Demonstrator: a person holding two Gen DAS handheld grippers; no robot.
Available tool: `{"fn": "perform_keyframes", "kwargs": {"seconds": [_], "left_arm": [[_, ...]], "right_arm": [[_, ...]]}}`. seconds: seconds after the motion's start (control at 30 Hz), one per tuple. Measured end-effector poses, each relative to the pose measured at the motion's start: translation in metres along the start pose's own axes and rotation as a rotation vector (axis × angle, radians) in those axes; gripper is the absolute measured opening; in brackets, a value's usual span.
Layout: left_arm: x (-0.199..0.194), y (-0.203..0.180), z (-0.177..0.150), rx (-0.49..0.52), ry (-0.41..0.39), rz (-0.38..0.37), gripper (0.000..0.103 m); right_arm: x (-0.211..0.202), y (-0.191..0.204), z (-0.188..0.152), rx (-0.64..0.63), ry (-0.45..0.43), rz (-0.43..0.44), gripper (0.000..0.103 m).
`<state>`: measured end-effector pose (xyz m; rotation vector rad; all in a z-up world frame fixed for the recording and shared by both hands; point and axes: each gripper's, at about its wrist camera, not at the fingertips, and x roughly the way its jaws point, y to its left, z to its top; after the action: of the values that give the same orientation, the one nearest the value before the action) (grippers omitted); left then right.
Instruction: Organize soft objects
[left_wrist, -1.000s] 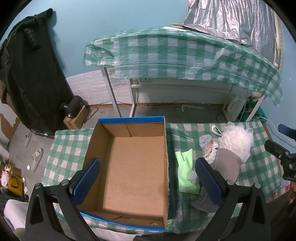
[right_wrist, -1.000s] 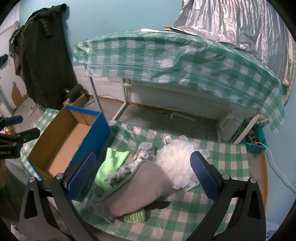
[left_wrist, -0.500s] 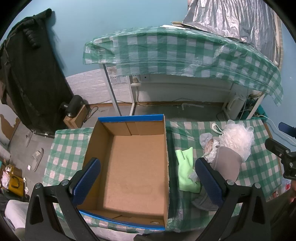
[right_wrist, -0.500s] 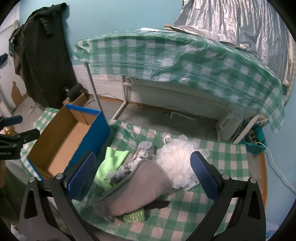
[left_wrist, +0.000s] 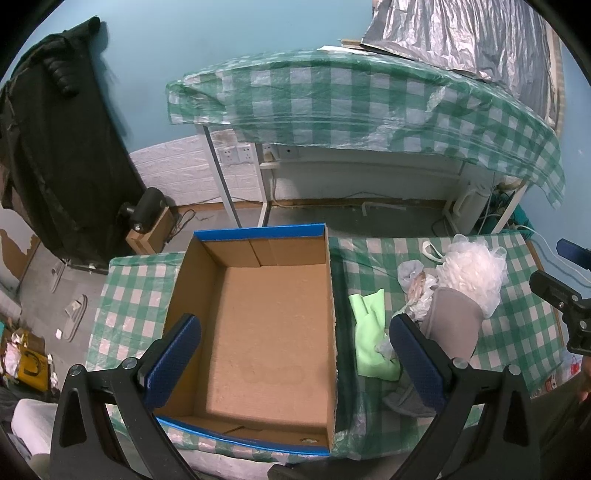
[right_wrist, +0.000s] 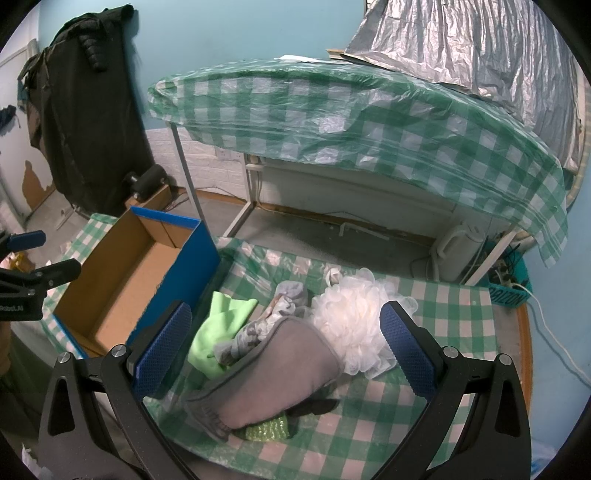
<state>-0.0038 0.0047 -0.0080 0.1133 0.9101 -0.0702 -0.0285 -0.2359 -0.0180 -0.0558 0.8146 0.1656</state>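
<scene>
Green-checked plastic sheeting covers the counter (left_wrist: 136, 295). An open cardboard box (left_wrist: 258, 332) with blue outer walls sits on it, nothing inside. Just right of the box lies a pile of soft objects: a light green cloth (right_wrist: 221, 325), a patterned grey rag (right_wrist: 266, 325), a grey slipper (right_wrist: 280, 376) resting on a green scrubber (right_wrist: 269, 428), and a white mesh bath puff (right_wrist: 354, 317) touching the slipper. Left gripper (left_wrist: 291, 362) hangs above the box, jaws wide, holding nothing. Right gripper (right_wrist: 280, 350) hangs over the pile, jaws wide, holding nothing.
</scene>
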Motion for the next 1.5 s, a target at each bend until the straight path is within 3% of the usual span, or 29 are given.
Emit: {"fn": "perform_keyframes", "kwargs": {"seconds": [0.6,0.8,1.1,1.5], "left_arm": [[-0.001,-0.003,0.0,0.009,0.009,-0.018,0.103],[0.004,-0.005,0.003,0.013,0.034,-0.055,0.103],[0.016,-0.037,-0.004,0.14,0.077,-0.078,0.103],[0.035,-0.061,-0.002,0.16,0.122,-0.095,0.102]], "right_arm": [[0.0,0.001,0.0,-0.002,0.003,-0.002,0.101],[0.0,0.0,-0.002,-0.001,0.002,-0.004,0.101],[-0.003,-0.013,-0.002,0.013,0.001,-0.02,0.101],[0.016,-0.043,-0.003,0.05,0.068,-0.071,0.101]]}}
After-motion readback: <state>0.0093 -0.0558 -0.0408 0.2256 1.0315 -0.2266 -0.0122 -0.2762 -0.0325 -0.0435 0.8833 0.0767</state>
